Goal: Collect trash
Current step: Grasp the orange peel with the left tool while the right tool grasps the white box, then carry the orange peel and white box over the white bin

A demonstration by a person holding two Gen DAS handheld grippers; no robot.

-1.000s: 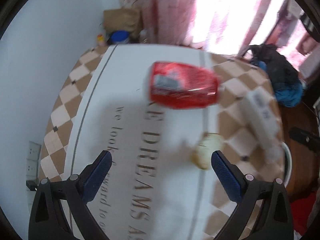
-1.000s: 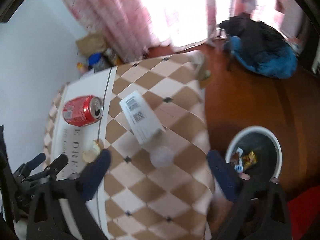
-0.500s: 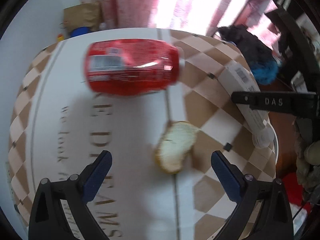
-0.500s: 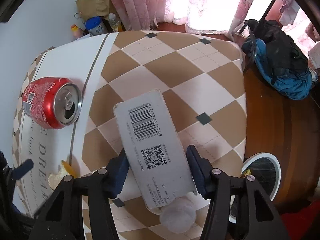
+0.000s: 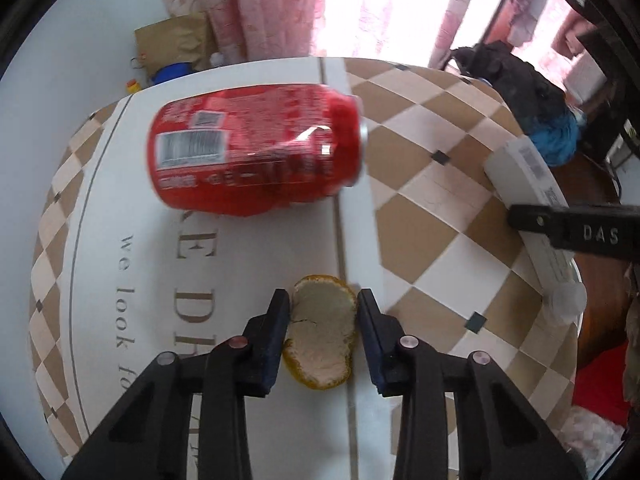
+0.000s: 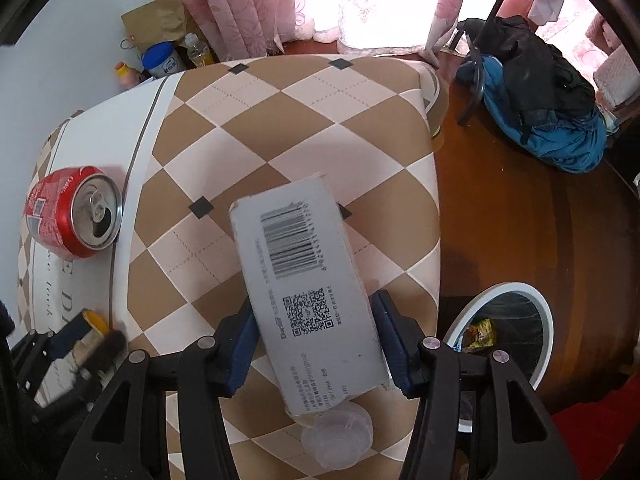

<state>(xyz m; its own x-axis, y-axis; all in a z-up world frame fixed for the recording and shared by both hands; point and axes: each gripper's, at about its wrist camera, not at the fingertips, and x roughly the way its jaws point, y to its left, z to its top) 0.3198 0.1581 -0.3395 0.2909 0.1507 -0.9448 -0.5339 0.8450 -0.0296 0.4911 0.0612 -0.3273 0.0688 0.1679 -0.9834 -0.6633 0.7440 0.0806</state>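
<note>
Both tools are busy on the counter (image 6: 304, 128). The left tool (image 5: 322, 314) has just been closing and now pinches the orange peel (image 5: 320, 340) by its two edges. It's light and floppy, probably tears if squeezed hard, so a gentle edge grip seems right. The right tool (image 6: 314, 340) is clamped across the long sides of the grey box (image 6: 308, 300), which looks stiff, light and a bit slick. The red can (image 5: 256, 148) lies on its side, likely empty and dent-prone. The bin (image 6: 542, 312) sits on the floor just beside the counter.
</note>
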